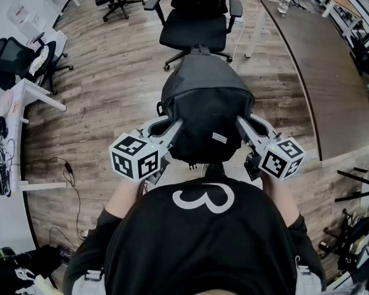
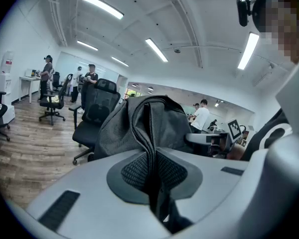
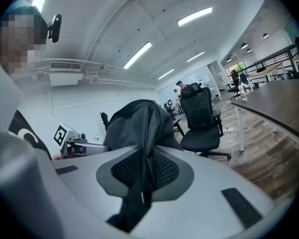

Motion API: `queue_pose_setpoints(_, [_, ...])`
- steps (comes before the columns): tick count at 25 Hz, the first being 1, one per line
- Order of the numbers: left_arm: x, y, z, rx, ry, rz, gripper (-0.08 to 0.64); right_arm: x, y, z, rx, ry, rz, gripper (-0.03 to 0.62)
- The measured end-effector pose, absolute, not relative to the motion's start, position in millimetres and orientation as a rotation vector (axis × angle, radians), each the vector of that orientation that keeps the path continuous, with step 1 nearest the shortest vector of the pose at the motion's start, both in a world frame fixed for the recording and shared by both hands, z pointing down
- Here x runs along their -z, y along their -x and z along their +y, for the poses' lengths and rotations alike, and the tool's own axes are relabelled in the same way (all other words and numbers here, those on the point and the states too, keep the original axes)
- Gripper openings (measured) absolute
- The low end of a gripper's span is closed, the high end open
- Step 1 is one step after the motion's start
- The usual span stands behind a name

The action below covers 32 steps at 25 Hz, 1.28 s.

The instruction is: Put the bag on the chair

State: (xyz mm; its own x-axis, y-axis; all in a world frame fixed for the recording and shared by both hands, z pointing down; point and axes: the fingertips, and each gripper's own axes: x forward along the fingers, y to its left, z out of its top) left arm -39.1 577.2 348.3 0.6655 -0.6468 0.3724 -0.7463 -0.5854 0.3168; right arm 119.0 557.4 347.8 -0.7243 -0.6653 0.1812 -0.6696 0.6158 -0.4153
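Note:
A dark grey backpack hangs in the air in front of me, carried between both grippers. My left gripper is shut on the bag's left shoulder strap, which runs between its pads. My right gripper is shut on the right strap in the same way. The black office chair stands just beyond the bag, its seat facing me. The chair also shows behind the bag in the left gripper view and the right gripper view.
A long dark table runs along the right, its white leg close to the chair. White desks and other black chairs stand at the left. Cables lie on the wooden floor. People stand far off.

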Motion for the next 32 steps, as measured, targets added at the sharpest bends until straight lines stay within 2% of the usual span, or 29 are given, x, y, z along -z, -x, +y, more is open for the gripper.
queue_pose_setpoints(16, [-335.8,35.1,538.3,-0.302,-2.422,-1.11,0.043,-332.6,-119.8,519.5,-0.741,-1.096,-2.85,0.066])
queue_pose_setpoints(32, [-351.3,16.0,439.1,-0.313,-2.369,-1.137,0.043,-353.5,-138.1,413.7,-0.873,-1.014,-2.844,0.066])
